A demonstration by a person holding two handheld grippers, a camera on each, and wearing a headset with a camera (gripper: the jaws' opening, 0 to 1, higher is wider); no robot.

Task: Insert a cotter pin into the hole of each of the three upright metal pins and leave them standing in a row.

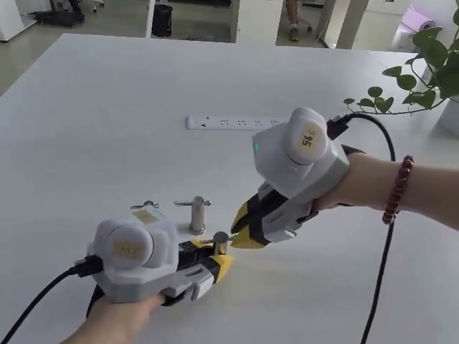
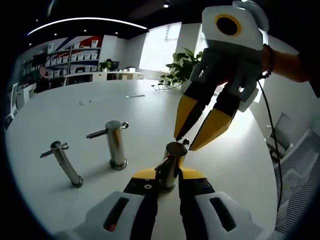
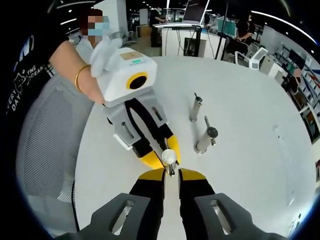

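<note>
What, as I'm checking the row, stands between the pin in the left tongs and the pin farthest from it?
Another upright pin, a cotter pin through its head, as the left gripper view shows.

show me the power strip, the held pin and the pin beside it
power strip [image 1: 226, 122]: head view, middle of its top face
held pin [image 2: 170, 171]: left gripper view, its shaft
neighbouring pin [image 2: 116, 145]: left gripper view, its shaft

We look over a wide white counter [image 1: 107, 107]. At twelve o'clock a white power strip [image 1: 229, 122] lies flat across it. At two o'clock a leafy green plant [image 1: 423, 64] spreads from a white pot [image 1: 452, 115] standing on the counter. In the left gripper view we see wall shelves [image 2: 75, 55] at ten o'clock. In the right gripper view a grey mesh chair [image 3: 45, 150] sits at nine o'clock.
</note>
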